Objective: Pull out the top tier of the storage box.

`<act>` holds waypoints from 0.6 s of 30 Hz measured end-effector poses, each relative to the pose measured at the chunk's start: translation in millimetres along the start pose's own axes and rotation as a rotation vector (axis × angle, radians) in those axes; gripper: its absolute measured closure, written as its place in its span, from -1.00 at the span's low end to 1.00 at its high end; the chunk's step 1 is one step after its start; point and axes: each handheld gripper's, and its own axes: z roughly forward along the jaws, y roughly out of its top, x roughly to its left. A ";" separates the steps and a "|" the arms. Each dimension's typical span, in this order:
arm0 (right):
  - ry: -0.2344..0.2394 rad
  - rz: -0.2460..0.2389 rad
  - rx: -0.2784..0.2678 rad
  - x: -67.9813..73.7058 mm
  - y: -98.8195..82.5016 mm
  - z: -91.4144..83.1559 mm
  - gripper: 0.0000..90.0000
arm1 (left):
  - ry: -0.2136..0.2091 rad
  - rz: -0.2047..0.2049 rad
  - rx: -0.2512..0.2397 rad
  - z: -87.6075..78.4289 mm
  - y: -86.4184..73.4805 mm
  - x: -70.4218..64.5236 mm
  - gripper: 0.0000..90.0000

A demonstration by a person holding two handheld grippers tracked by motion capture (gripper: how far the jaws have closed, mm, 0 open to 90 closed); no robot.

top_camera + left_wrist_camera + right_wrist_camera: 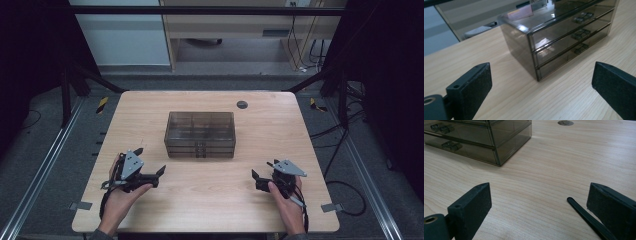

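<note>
While both jaws gape, the drawer box (pixel 200 134) (long axis crosswise) faces the person.

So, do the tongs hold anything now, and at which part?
Nothing is held. The left tongs and right tongs are open, apart from the smoky transparent plastic drawer box.

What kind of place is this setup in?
Probably a lab or workshop recording station: a wooden table framed by black curtains and floor rails, loose cables on the floor, and a smoky plastic drawer box on the table.
</note>
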 end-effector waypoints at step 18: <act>0.002 -0.039 0.025 3.5 0.9 2.6 -0.85 | 0.009 0.203 0.079 30.9 61.1 -32.0 -0.36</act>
